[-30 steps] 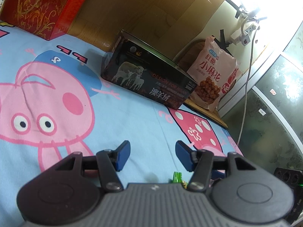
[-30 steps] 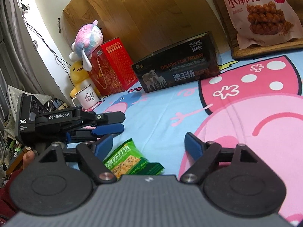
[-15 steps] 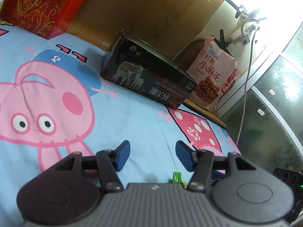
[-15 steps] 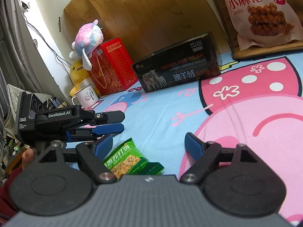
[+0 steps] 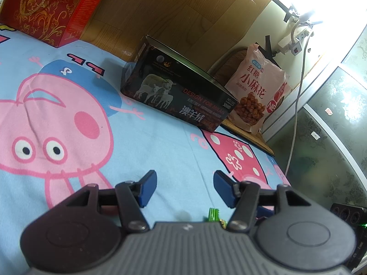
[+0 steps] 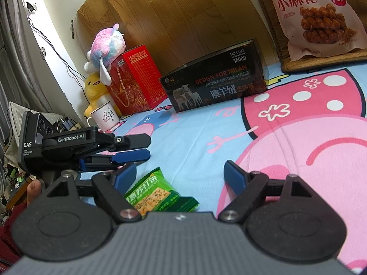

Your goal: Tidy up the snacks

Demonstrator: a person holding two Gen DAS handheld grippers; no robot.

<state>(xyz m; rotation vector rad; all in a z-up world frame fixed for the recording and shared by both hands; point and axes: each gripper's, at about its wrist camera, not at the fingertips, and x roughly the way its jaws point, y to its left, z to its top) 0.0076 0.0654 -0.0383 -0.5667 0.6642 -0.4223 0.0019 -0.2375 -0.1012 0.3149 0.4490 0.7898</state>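
A green biscuit packet [image 6: 158, 193] lies flat on the cartoon-pig cloth [image 6: 286, 142], just in front of my right gripper [image 6: 181, 176], nearer its left finger. The right gripper is open and empty. My left gripper [image 5: 184, 189] is open and empty above the cloth; it also shows from the side in the right wrist view [image 6: 128, 151]. A sliver of the green packet [image 5: 214, 215] shows under the left gripper's body. A pink bag of fried twists [image 6: 316, 16] leans at the back right, also in the left wrist view [image 5: 259, 96].
A black box with sheep [image 6: 215, 82] stands at the back, also in the left wrist view [image 5: 179, 98]. A red gift box [image 6: 135, 80], plush toys [image 6: 103, 52] and a white mug [image 6: 104, 116] stand at the back left. A cable [image 5: 296, 105] hangs at the right.
Both grippers stay open. The views shift only slightly; the packet has not moved.
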